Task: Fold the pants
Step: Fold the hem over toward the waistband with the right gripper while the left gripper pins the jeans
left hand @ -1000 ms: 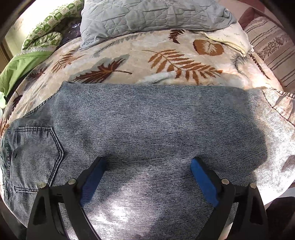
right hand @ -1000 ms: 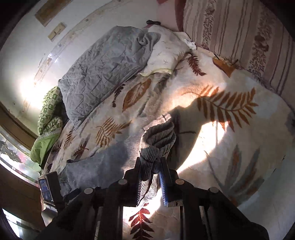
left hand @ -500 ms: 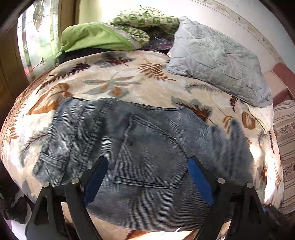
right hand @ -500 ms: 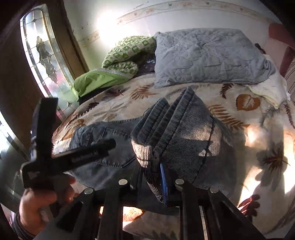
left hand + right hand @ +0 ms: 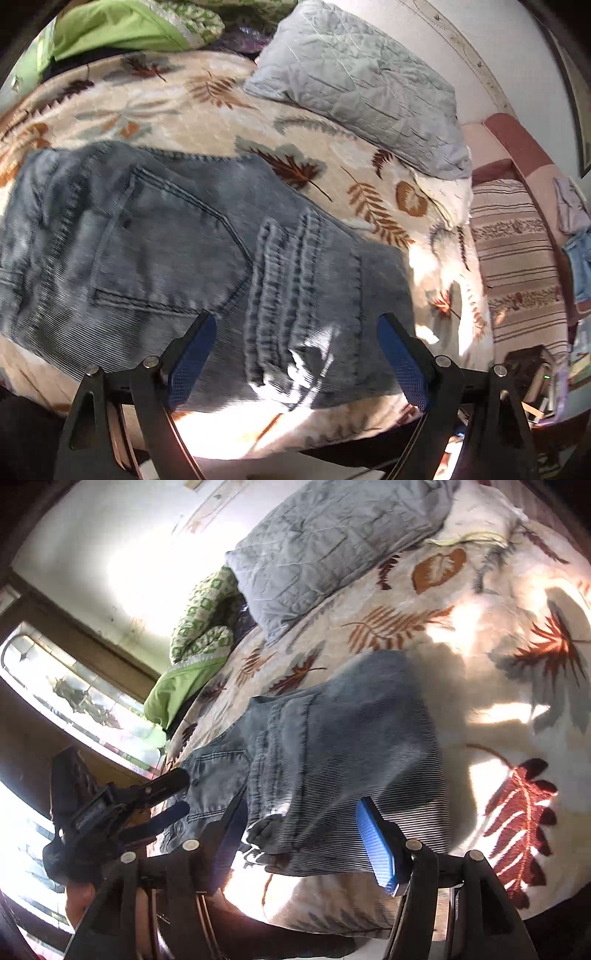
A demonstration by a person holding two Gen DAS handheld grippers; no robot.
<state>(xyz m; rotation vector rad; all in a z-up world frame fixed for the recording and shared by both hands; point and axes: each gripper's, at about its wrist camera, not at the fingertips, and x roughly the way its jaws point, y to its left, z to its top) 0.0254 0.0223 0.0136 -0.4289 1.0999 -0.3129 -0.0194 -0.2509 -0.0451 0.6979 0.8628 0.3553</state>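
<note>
The pants (image 5: pixel 177 251), grey-blue denim, are lying folded on the leaf-print blanket (image 5: pixel 229 122) just ahead of both grippers, with the hem ends of the legs (image 5: pixel 295 288) laid back over the seat so that they are resting beside the back pocket (image 5: pixel 162 243). In the left wrist view the pocket is sitting ahead and slightly left of the left gripper (image 5: pixel 295 354), and the stacked hems are lying straight ahead between its fingers' line of sight. That gripper's blue pads are standing spread wide, hovering above the cloth with nothing pinched between them.

The right gripper (image 5: pixel 306 834) is pointing down at the near edge of the folded bundle (image 5: pixel 332 753). Its jaws have just been opening, and they are now standing apart; the folded edge is lying ahead of and partly between the pads, but the pads are not pressing on it. Off to that gripper's left the left gripper (image 5: pixel 162 797) is showing as a black frame with its fingers parted, a hand (image 5: pixel 79 897) visible beneath it.

Further out from the grippers, a grey quilted pillow (image 5: pixel 362 85) is resting at the far side of the bed. A green patterned bedding pile (image 5: pixel 199 627) is lying beyond the pants to the left, beside a window (image 5: pixel 74 698). To the right in the left wrist view, a striped cloth (image 5: pixel 517 266) is covering the area past the blanket.
</note>
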